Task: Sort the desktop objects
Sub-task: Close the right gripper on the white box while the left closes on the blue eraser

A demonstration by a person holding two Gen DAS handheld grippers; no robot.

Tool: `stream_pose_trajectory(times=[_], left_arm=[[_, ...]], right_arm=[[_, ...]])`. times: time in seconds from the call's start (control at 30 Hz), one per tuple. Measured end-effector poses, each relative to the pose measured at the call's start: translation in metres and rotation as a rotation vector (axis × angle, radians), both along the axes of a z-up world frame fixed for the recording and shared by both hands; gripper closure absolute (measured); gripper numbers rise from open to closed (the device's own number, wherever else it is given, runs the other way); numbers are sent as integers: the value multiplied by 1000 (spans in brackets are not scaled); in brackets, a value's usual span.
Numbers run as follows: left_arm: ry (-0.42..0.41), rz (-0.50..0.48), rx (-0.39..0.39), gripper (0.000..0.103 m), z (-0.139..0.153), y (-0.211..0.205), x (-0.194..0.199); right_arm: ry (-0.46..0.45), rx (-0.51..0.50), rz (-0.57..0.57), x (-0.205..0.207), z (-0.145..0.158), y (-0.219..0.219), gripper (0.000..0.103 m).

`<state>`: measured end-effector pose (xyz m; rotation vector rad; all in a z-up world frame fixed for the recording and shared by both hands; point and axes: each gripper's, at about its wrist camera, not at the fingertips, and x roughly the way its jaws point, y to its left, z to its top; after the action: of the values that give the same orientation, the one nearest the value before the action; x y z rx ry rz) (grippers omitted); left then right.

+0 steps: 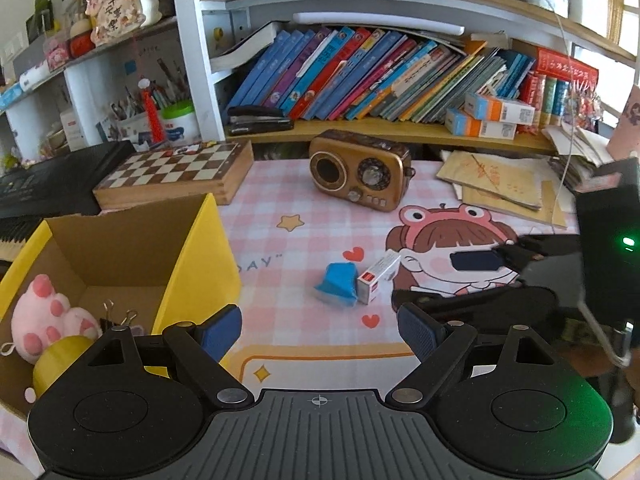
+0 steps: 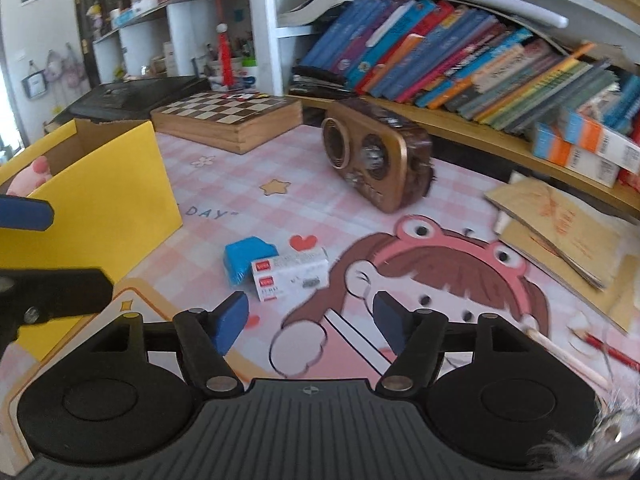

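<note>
A small blue block (image 1: 337,285) and a white box with red labels (image 1: 378,279) lie touching each other on the pink checked desk mat (image 1: 280,248). Both also show in the right wrist view, the blue block (image 2: 248,261) left of the white box (image 2: 290,278). My left gripper (image 1: 320,332) is open and empty, just short of the two objects. My right gripper (image 2: 308,322) is open and empty, a little nearer than the white box. In the left wrist view the right gripper's blue-padded fingers (image 1: 476,261) reach in from the right.
An open yellow cardboard box (image 1: 208,264) at the left holds a pink plush paw (image 1: 48,320), a yellow item and binder clips. A brown retro radio (image 1: 360,170), a chessboard box (image 1: 176,172) and shelves of books stand behind. Brown paper pads (image 2: 560,228) and a red pencil (image 2: 608,350) lie right.
</note>
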<state>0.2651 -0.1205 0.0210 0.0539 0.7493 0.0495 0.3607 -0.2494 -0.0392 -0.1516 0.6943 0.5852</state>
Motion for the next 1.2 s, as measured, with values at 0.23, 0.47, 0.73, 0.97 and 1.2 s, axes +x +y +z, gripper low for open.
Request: stream_pose_trajectory(times=[0.23, 0.47, 0.73, 0.97, 1.2], left_arm=[[18, 20, 18, 15, -3, 1, 4], [23, 15, 23, 15, -4, -2, 10], [40, -6, -2, 15, -13, -7, 29], [48, 23, 6, 17, -43, -14, 61], [63, 30, 27, 38, -74, -19, 100]], right_arm=[[6, -16, 42, 23, -12, 19, 34], [34, -64, 75, 38, -29, 30, 41], [26, -38, 43, 39, -25, 12, 52], [53, 7, -138, 31, -15, -39, 52], [64, 48, -200, 13, -4, -65, 52]])
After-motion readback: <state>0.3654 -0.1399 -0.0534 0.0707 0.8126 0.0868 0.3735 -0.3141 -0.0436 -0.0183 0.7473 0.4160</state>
